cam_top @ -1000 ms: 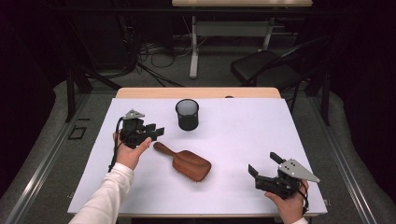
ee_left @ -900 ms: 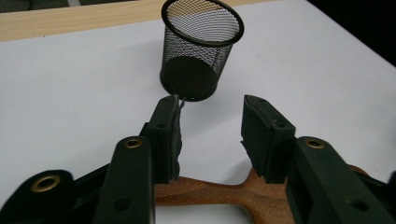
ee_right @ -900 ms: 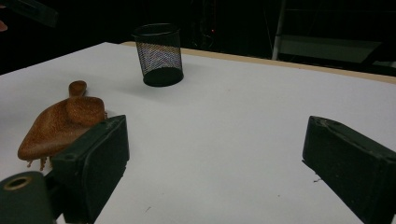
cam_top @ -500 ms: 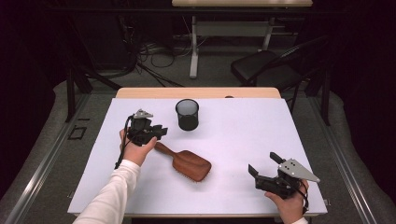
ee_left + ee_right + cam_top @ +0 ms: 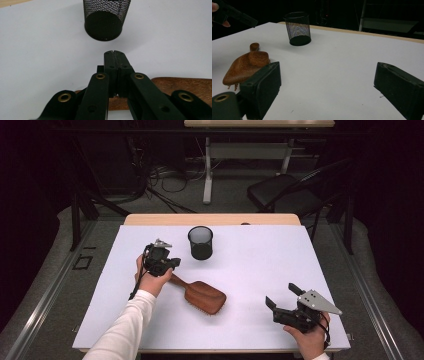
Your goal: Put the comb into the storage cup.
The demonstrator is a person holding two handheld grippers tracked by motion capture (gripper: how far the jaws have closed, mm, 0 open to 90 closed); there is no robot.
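My left tongs (image 5: 172,263) are pressed together with nothing between them; in the left gripper view the two jaws meet flat, and the brush (image 5: 185,87) runs under them, so I cannot tell whether they touch the wood or hang just above it. From the high view the left tongs sit over the brush handle, which my hand (image 5: 152,279) partly covers. The right tongs (image 5: 281,297) are spread wide, held near the desk's front right corner, well apart from everything else.

The brush (image 5: 202,296) lies bristles down, a little left of the desk's middle, its head toward the front edge and its handle slanting back to the left. In the right gripper view the near jaw cuts off part of the brush head (image 5: 244,66), and a few bristles peek out beneath it.

The mesh cup (image 5: 200,242) stands upright toward the back edge, just beyond the left tongs and apart from the brush. Its rim is cropped in the left gripper view. Behind the desk (image 5: 260,255), a chair and cables are dim and hard to make out.
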